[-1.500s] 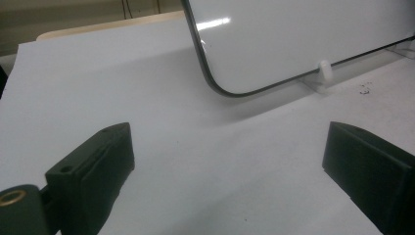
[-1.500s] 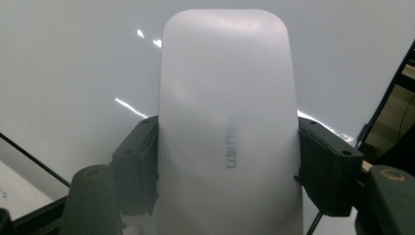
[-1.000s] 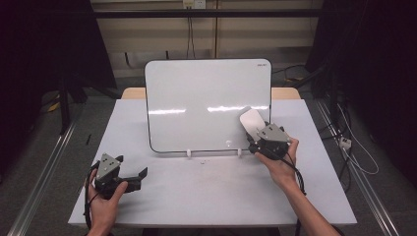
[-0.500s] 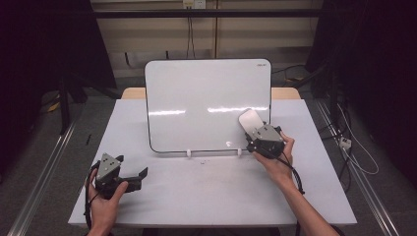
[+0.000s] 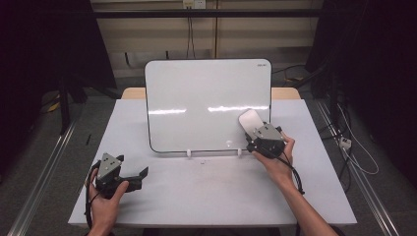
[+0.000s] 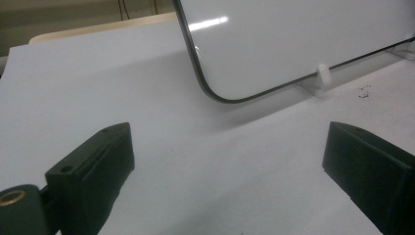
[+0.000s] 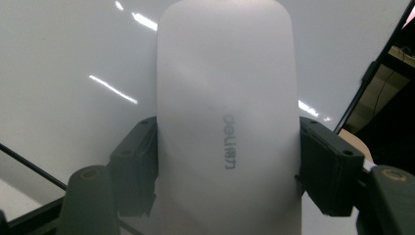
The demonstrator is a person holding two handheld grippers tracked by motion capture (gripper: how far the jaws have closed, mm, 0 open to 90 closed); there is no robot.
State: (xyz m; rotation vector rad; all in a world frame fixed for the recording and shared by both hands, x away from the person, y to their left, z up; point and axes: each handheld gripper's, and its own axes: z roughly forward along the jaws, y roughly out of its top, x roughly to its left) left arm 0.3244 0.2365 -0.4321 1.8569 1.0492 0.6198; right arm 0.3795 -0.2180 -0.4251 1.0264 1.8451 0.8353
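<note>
High view: a pale grey rectangular table (image 5: 206,196) bears a white glossy whiteboard with rounded corners and a thin dark rim (image 5: 196,103), propped tilted back on two small white plastic feet (image 5: 189,153). It stands just ahead of the right gripper (image 5: 253,133) and well ahead and to the side of the left gripper (image 5: 141,173).

Right gripper, next in size: gripped in the person's right hand (image 5: 278,162), jaws pinching a white oblong plastic whiteboard eraser with rounded ends (image 5: 249,120). In the right gripper view the eraser (image 7: 227,122) sits upright between the two black pads (image 7: 142,161), held by its long side edges about halfway up, the far end lying against or just short of the board's lower right area; contact I cannot confirm. The jaws have just been easing a touch wider, yet the pads remain pressed on both flanks.

Left gripper: low over the table, jaws spread wide with nothing between them; in the left gripper view its pads (image 6: 98,166) frame bare tabletop, the board's lower corner (image 6: 210,93) beyond them.

Handling, as a judgement: the eraser looks light, with a rigid, smooth shell, so likely slippery under a slack pinch. The side edges at mid-length are the sensible hold, as now. The board seems light on its feet and could tip back or slide under hard pressure.
</note>
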